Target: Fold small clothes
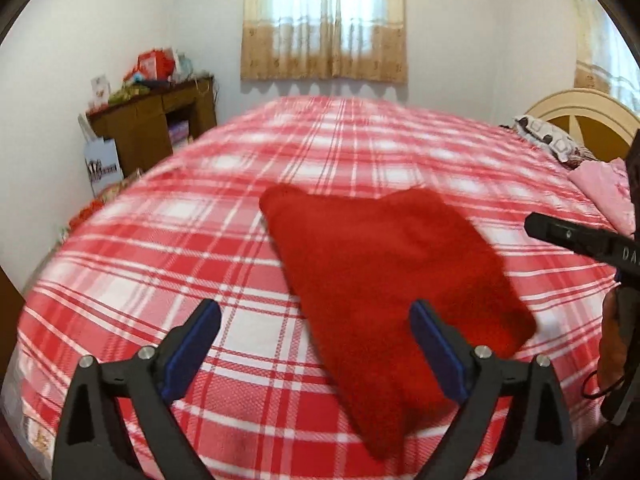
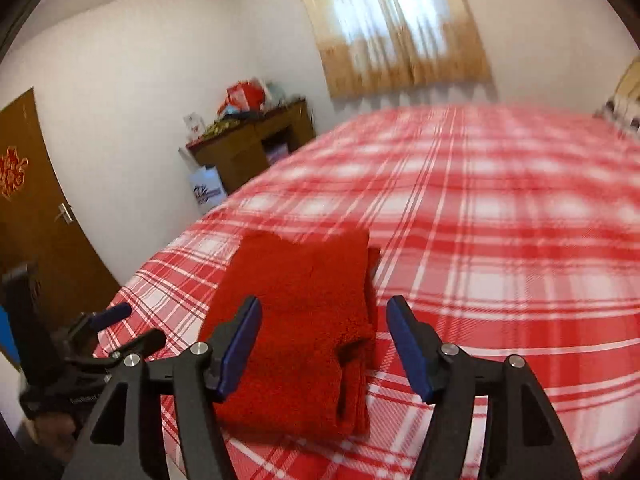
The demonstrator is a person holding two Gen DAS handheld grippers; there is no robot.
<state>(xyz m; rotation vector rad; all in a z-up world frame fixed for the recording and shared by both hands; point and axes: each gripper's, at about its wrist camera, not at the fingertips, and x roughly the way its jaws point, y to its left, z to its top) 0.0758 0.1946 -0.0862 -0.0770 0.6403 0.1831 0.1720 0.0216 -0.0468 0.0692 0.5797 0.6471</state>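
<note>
With both my left gripper (image 1: 316, 344) and right gripper (image 2: 324, 344) open and empty, I should lift clear without snagging the folded red garment (image 2: 296, 336) near the bed's (image 2: 500, 240) front edge.

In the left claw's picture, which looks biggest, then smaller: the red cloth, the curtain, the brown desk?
1. Red cloth, though it's nearest the camera.
2. Curtain.
3. Brown desk.

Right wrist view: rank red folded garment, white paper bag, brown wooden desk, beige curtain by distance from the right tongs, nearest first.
1. Red folded garment: on the plaid bed, just beyond the right tongs.
2. White paper bag: on the floor, left, beside the desk.
3. Brown wooden desk: against the left wall, behind the bag.
4. Beige curtain: far wall.
</note>
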